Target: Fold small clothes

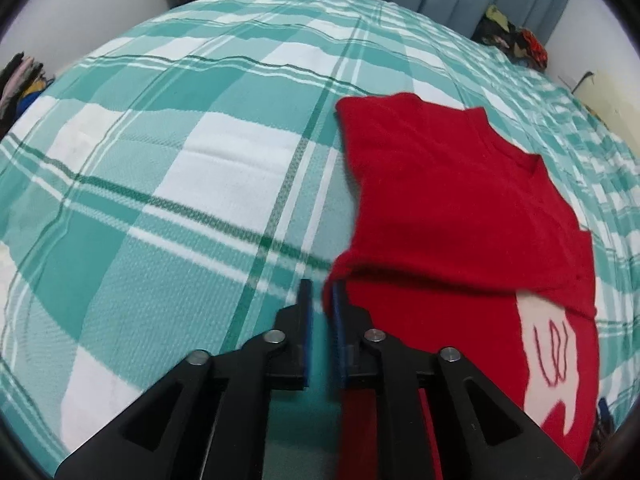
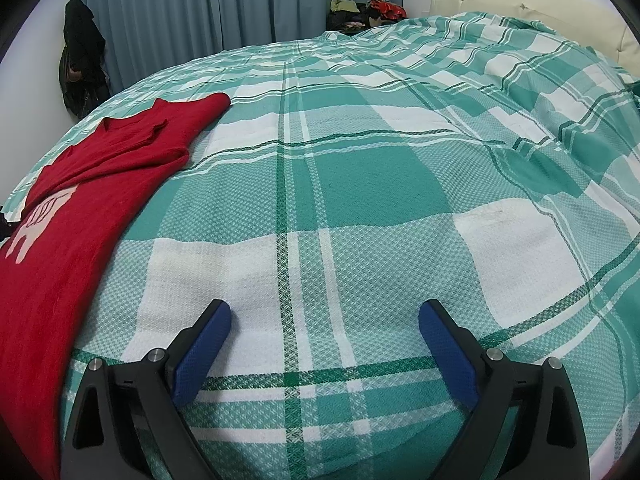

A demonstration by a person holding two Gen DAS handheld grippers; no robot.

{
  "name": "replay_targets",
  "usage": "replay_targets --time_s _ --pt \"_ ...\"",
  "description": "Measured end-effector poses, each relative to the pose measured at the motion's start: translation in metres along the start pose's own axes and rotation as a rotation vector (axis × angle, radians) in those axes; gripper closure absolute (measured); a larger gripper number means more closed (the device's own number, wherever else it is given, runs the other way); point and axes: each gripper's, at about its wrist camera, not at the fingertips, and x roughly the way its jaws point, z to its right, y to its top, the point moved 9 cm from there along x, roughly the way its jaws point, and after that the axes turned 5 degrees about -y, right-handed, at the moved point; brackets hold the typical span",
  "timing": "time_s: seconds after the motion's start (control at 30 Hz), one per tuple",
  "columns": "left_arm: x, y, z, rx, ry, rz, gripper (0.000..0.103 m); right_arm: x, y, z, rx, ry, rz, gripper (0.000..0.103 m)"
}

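Note:
A red knitted sweater (image 1: 448, 216) with a pale pink figure on its front lies on the green-and-white checked bedspread (image 1: 160, 160). One sleeve or side is folded over its body. My left gripper (image 1: 322, 292) is at the sweater's left edge, jaws narrowly apart with a small gap; the red fabric edge touches the right finger and none lies in the gap. In the right wrist view the sweater (image 2: 80, 208) lies at the far left. My right gripper (image 2: 325, 316) is wide open and empty over bare bedspread (image 2: 360, 200), well right of the sweater.
Blue-grey curtains (image 2: 180, 4) hang behind the bed. A pile of clothes (image 2: 364, 10) sits at the far side; it also shows in the left wrist view (image 1: 512, 36). A dark bag (image 2: 82, 60) hangs on the wall. A cream headboard (image 2: 540, 4) is at the right.

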Motion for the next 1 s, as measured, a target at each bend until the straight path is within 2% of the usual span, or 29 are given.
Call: replay_targets --time_s 0.03,0.1,0.17,0.43,0.6,0.83,1.0 --pt "-0.008 -0.004 0.0 0.013 0.013 -0.005 0.078 0.0 0.0 0.0 0.0 -0.001 0.0 0.009" --pt "-0.021 -0.012 -0.003 0.037 0.057 -0.003 0.042 0.0 0.0 0.0 0.0 0.0 -0.001 0.009" --pt "-0.041 -0.024 -0.009 0.056 0.1 0.013 0.033 0.0 0.0 0.0 0.0 -0.001 -0.001 0.009" --pt "-0.114 -0.101 0.001 0.057 0.049 0.018 0.028 -0.003 0.001 0.0 -0.016 -0.017 0.0 0.009" --pt "-0.129 -0.138 0.018 0.048 0.037 0.024 0.023 -0.028 -0.002 0.001 -0.018 -0.038 -0.033 0.009" --pt "-0.126 -0.155 0.025 0.039 0.044 0.003 0.023 -0.064 -0.018 0.003 0.001 -0.048 -0.011 0.009" --pt "-0.131 -0.153 0.023 0.059 0.081 0.025 0.023 -0.067 -0.025 0.001 -0.004 -0.058 -0.027 0.009"
